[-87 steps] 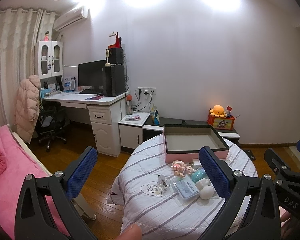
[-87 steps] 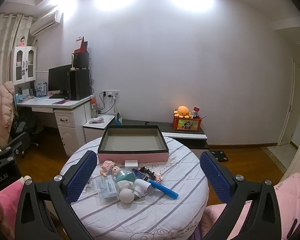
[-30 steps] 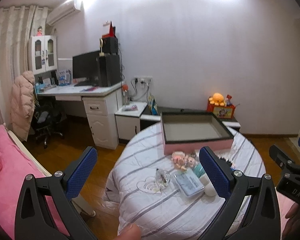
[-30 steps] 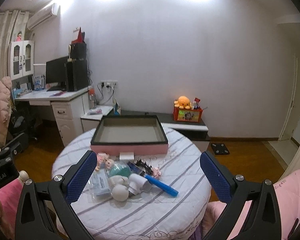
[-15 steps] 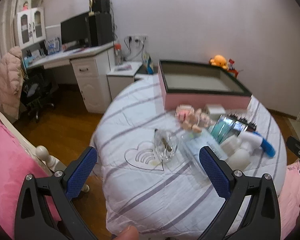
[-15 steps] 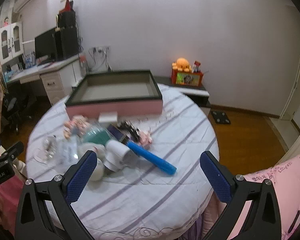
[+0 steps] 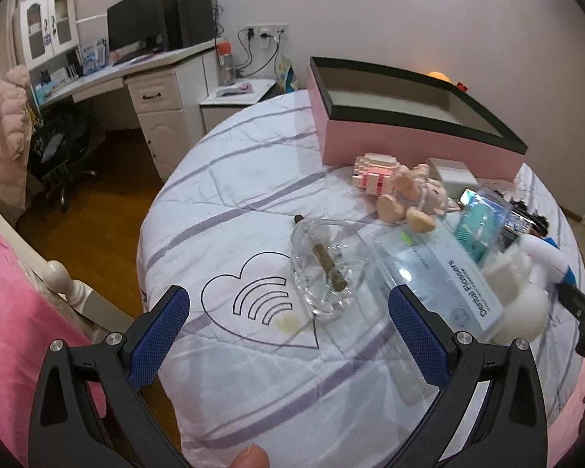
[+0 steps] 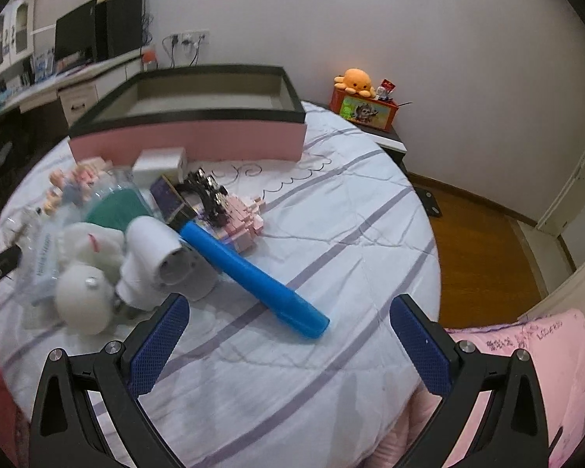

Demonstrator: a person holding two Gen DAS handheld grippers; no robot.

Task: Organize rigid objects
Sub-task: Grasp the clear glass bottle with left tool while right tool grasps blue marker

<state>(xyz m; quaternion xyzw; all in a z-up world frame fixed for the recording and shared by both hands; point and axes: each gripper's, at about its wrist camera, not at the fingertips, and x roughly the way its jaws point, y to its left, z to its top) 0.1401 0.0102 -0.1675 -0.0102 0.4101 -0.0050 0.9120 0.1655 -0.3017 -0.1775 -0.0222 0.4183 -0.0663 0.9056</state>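
Left gripper [image 7: 288, 325]: wide apart, holding nothing, pointed at the glass dish [image 7: 325, 269] just ahead.
Right gripper [image 8: 286, 331]: wide apart, holding nothing, near the blue tube [image 8: 253, 269].
Toys: piled in front of the pink box [image 8: 187, 136].
Box: open, ready for them.

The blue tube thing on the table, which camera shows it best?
The right wrist view: the blue tube lies whole and near, just ahead of the open right gripper. The left wrist view catches only a small blue bit at its right edge.
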